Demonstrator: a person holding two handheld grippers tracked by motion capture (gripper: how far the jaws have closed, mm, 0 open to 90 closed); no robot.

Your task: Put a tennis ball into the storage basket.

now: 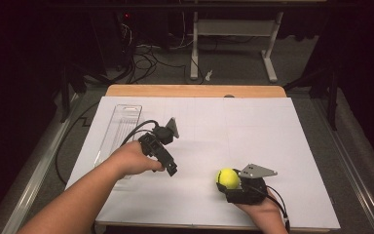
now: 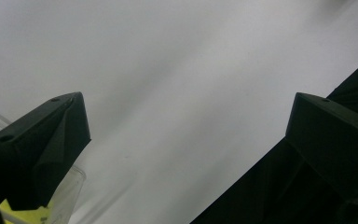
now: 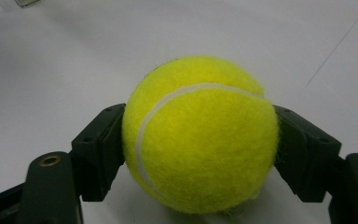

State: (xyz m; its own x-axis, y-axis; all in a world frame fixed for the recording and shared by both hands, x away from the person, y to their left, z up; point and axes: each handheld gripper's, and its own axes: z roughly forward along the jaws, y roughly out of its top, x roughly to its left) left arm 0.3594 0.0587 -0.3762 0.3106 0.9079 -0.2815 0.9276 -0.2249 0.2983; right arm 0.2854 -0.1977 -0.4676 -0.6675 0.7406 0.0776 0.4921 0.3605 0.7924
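Note:
A yellow tennis ball (image 1: 227, 178) rests on the white sheet (image 1: 253, 126) near the front right of the table. My right gripper (image 1: 228, 185) is shut on it. In the right gripper view, both black pads (image 3: 103, 140) press the ball (image 3: 200, 135) from either side. My left gripper (image 1: 171, 170) hovers over the sheet left of centre, held in a hand. It points down and to the right, well apart from the ball. Its jaws (image 2: 189, 100) stand wide open with only bare white sheet between them.
A long clear plastic tray (image 1: 119, 129) lies along the sheet's left side, beside the left hand. Its clear edge (image 2: 70, 186) appears by the left jaw. The wooden table edge (image 1: 195, 90) runs along the back. Cables and a desk frame (image 1: 233, 29) occupy the floor beyond.

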